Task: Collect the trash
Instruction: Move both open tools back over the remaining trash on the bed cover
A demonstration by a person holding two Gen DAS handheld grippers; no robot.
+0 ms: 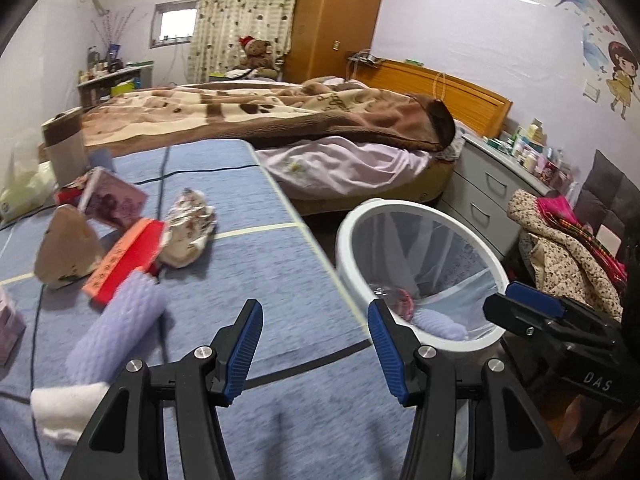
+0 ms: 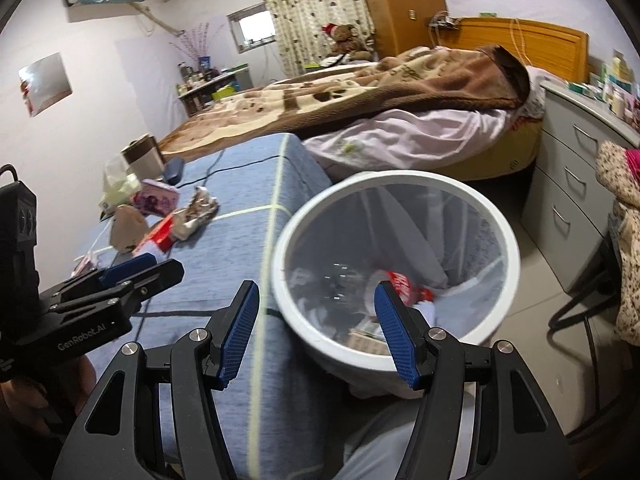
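Bedroom setup: blue-covered table [image 1: 260,264] beside the bed [image 1: 280,112], trash still scattered on it, including a crumpled wrapper [image 1: 188,226]. White bin [image 2: 394,268] beside the table. Left gripper [image 1: 316,344] and right gripper [image 2: 316,328] both spread wide, holding nothing.

The right finger of the right gripper [image 2: 316,326] hides part of the litter inside the white round plastic bin [image 2: 508,236], whose contents blur, while the small bottles on the grey drawer unit [image 1: 480,184] stay unreadable.
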